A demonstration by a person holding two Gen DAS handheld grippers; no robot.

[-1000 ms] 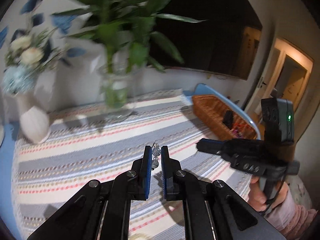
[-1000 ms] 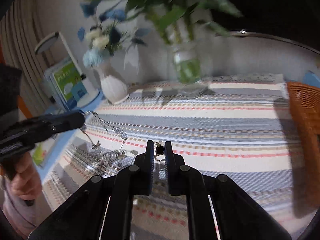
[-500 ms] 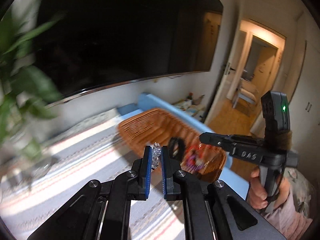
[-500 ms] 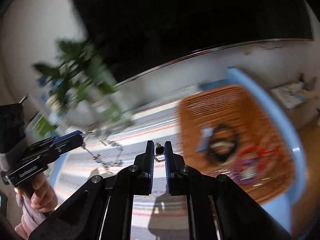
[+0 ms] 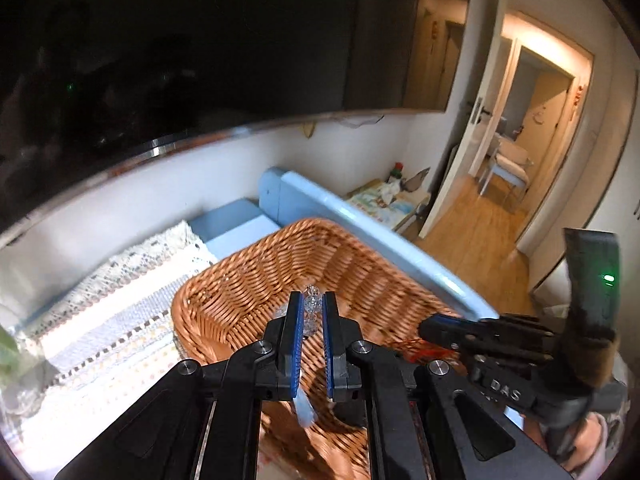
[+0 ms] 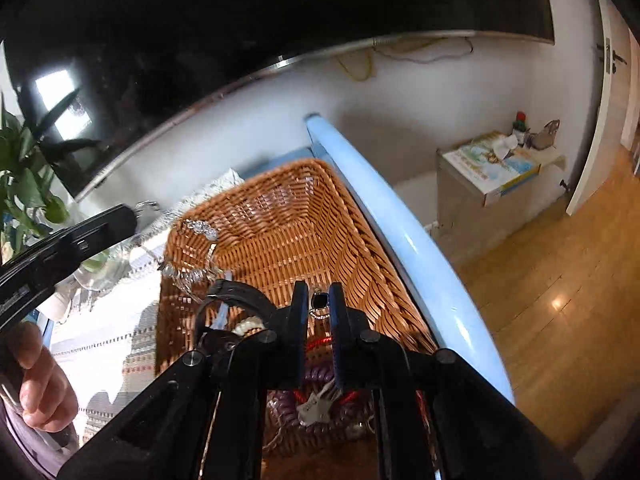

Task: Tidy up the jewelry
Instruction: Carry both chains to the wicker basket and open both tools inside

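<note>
"DAS" lettering on right gripper point(image 5: 430, 326) over wicker basket point(image 5: 248, 280)

An orange-brown woven basket point(image 5: 256, 280) is sitting mid-frame beside a pale blue rail point(image 5: 360, 220); the striped cloth point(image 5: 120, 320) is showing white and grey lower left.

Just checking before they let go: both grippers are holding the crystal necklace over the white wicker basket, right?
Not quite: the wicker basket is orange-brown, not white, as the right wrist view shows. Both the left gripper and the right gripper do hold the crystal necklace over it.
</note>
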